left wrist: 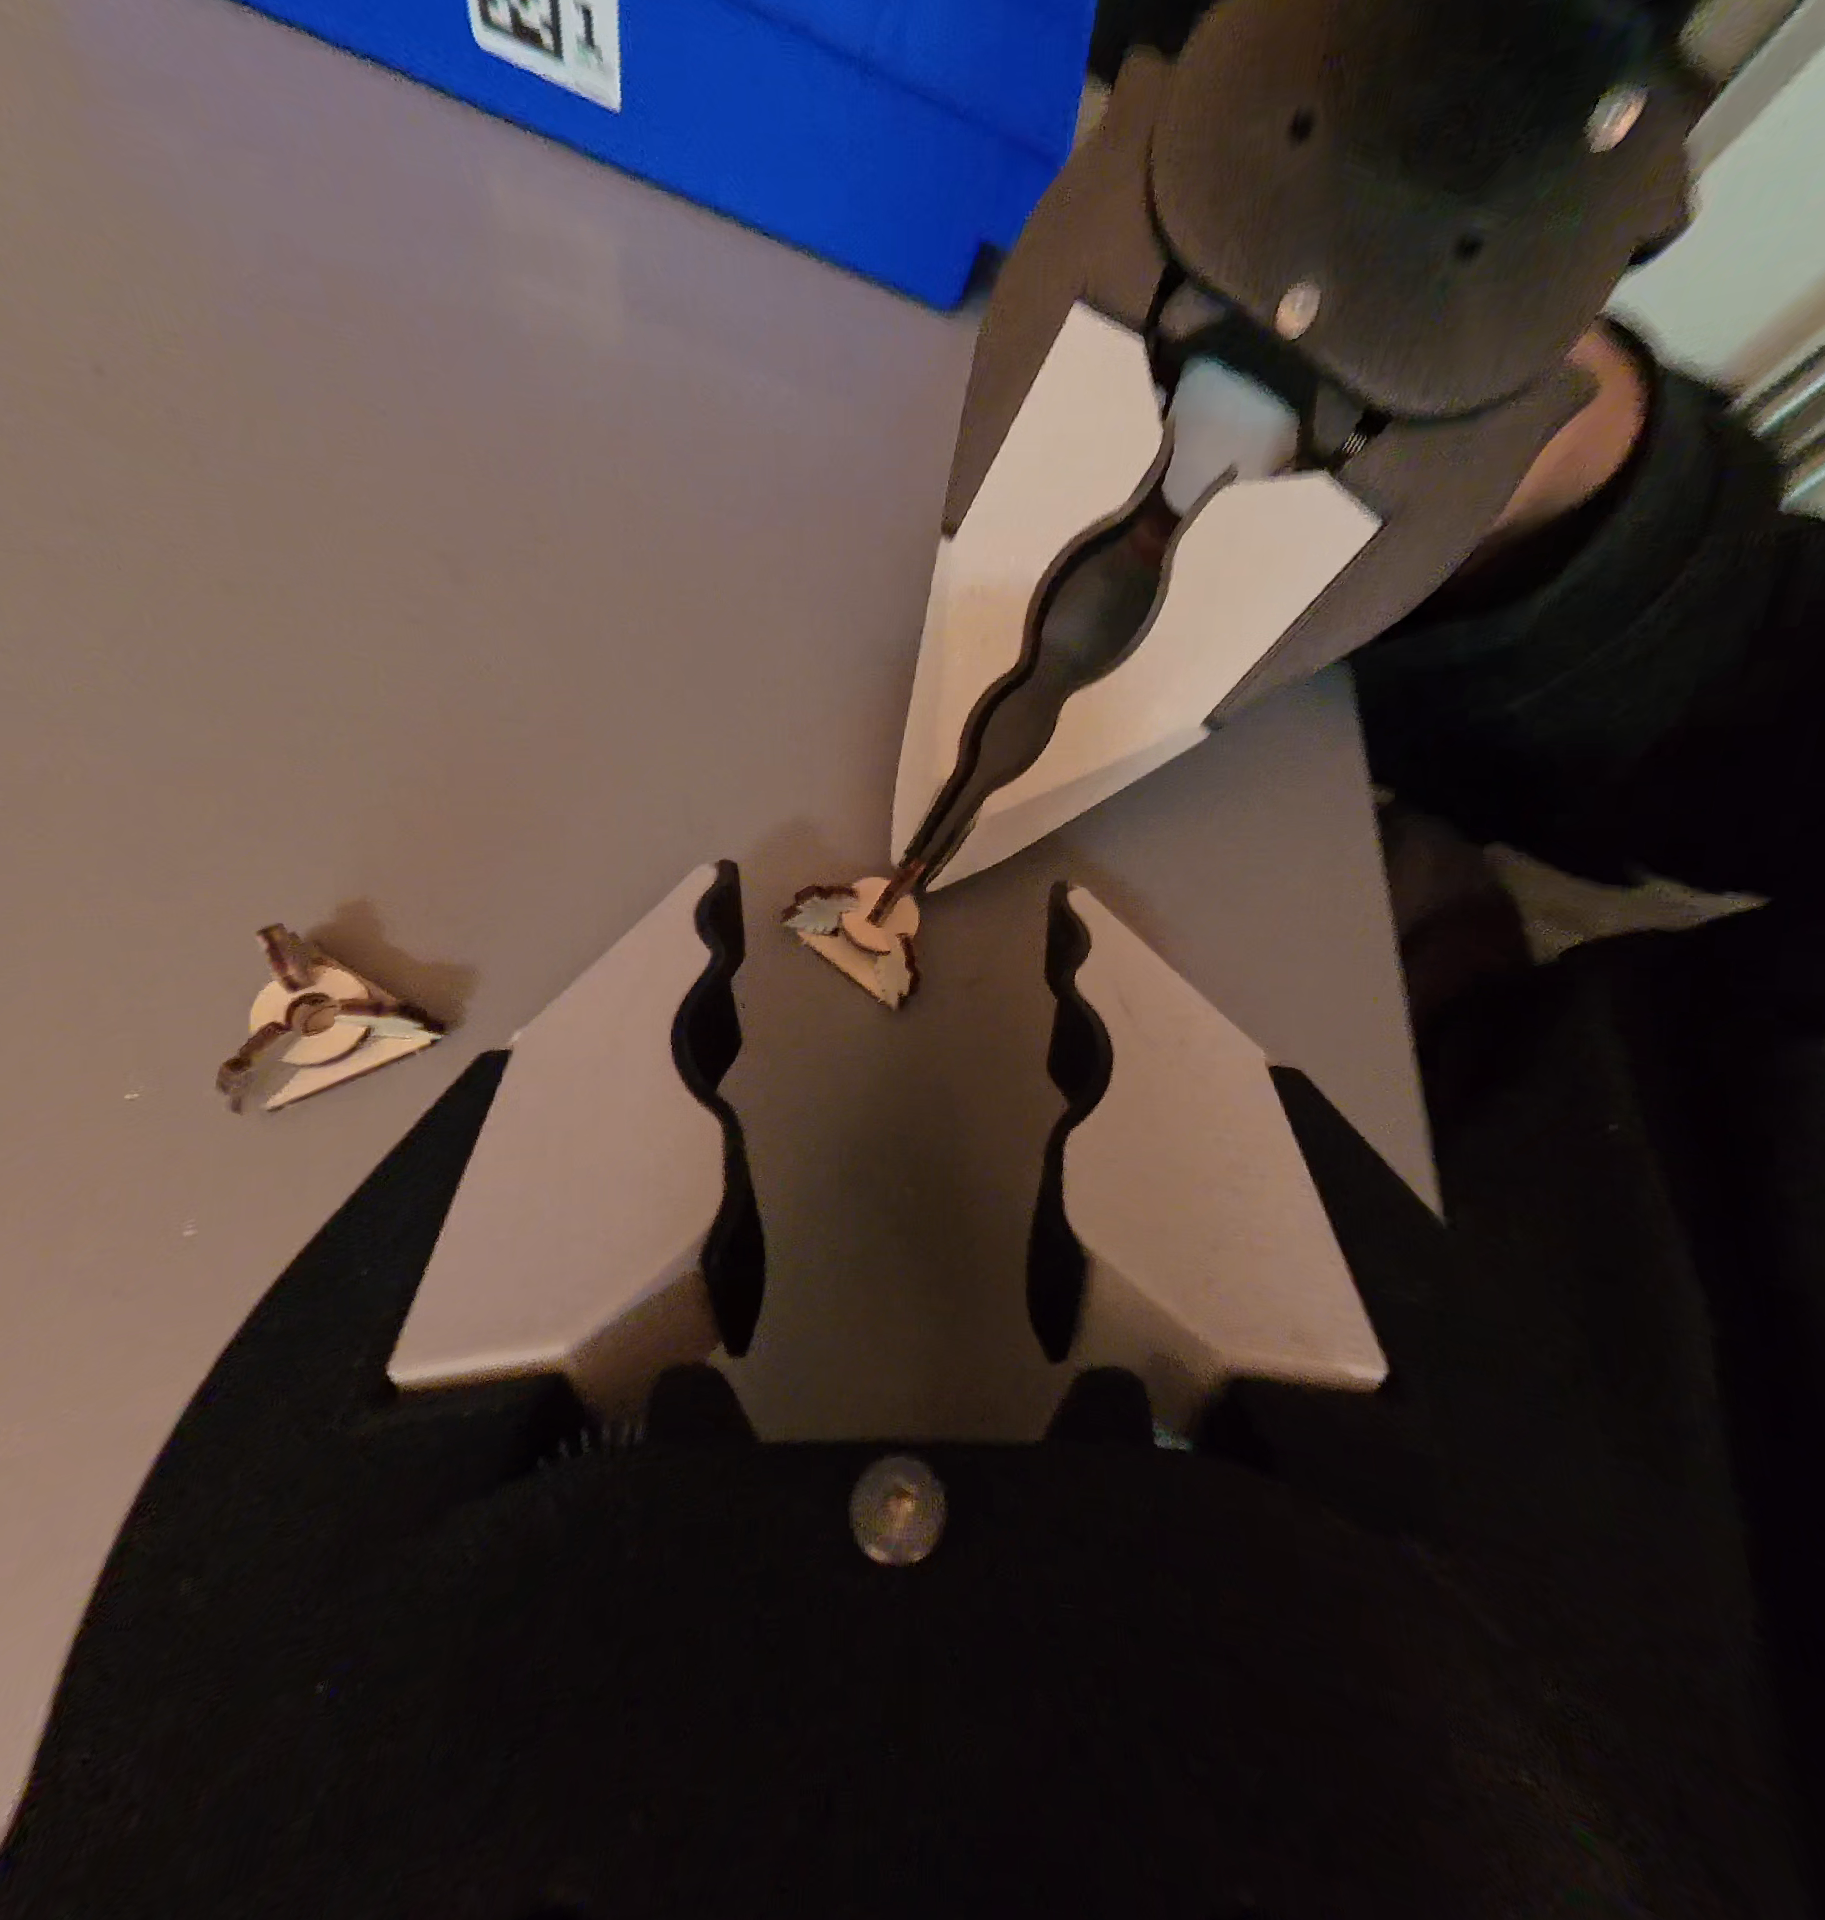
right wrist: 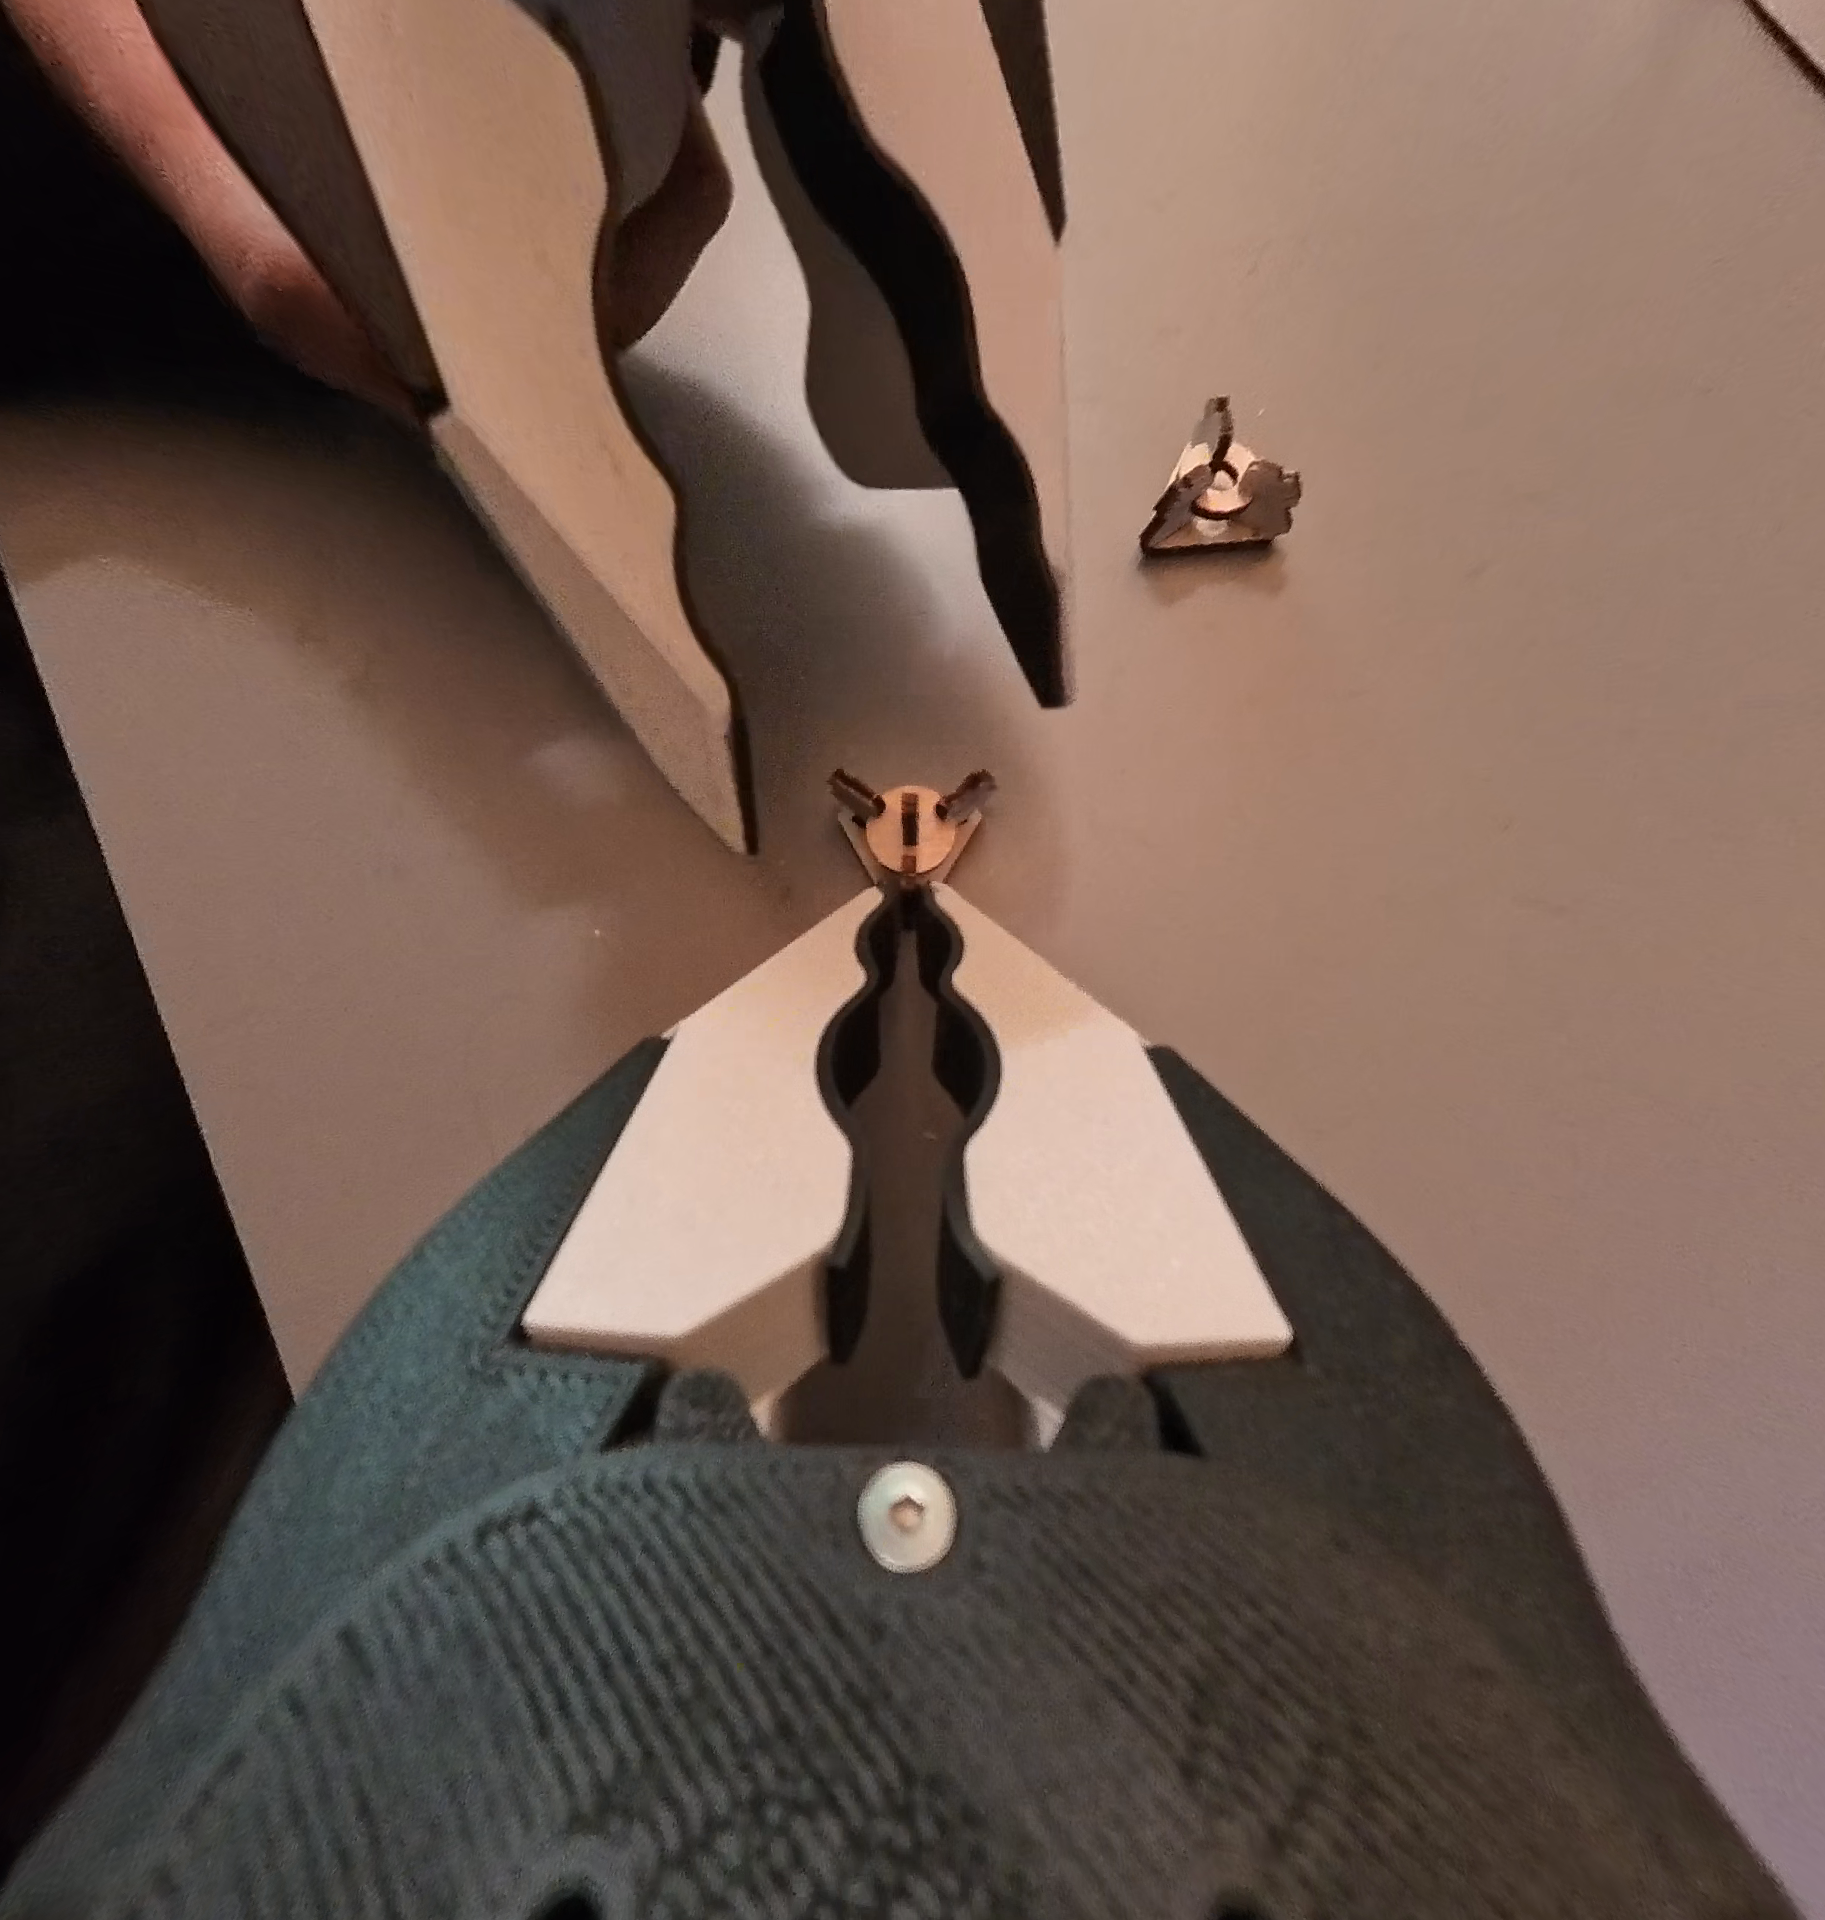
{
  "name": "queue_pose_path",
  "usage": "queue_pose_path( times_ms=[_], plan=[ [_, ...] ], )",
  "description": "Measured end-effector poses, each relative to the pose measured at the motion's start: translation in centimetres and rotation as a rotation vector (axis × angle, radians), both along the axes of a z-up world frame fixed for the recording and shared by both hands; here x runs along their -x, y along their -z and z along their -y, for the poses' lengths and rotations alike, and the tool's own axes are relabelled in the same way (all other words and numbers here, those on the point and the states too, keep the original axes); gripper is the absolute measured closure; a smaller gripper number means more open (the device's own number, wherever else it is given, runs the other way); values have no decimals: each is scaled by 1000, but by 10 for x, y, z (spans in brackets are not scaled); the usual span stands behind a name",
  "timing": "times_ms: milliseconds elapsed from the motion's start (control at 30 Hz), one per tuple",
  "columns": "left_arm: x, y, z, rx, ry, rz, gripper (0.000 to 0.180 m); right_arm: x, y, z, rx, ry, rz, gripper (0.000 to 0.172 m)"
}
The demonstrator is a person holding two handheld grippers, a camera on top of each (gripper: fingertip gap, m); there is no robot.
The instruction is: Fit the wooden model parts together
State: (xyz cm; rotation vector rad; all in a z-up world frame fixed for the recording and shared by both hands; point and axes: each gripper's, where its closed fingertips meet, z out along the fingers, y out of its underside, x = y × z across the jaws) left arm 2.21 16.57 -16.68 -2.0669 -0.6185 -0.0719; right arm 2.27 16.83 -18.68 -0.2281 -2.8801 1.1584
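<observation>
Right hand-held gripper (right wrist: 903, 891) pinches wooden triangle piece (right wrist: 908, 826); left hand-held gripper (left wrist: 892, 914) open near table edge (left wrist: 1407, 1039).

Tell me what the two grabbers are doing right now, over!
Left gripper open, holding nothing. Right gripper shut on a thin blade of the small wooden piece on the grey table. Second wooden piece lies apart; blue bin behind.

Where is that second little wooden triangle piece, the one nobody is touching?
The loose wooden triangle piece lies on the grey table, left in the left wrist view, apart from the left gripper and the blue bin.
</observation>
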Motion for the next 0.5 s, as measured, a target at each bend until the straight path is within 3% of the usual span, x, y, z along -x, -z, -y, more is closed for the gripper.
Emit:
queue_pose_path(
  times_ms=[133, 500],
  plan=[
    [4, 11, 5, 116, 47, -64, 123, 0, 0, 0, 0, 0, 15, 170],
    [-4, 28, 5, 158, 139, -26, 125, 0, 1, -1, -28, -10, 25, 170]
  ],
)
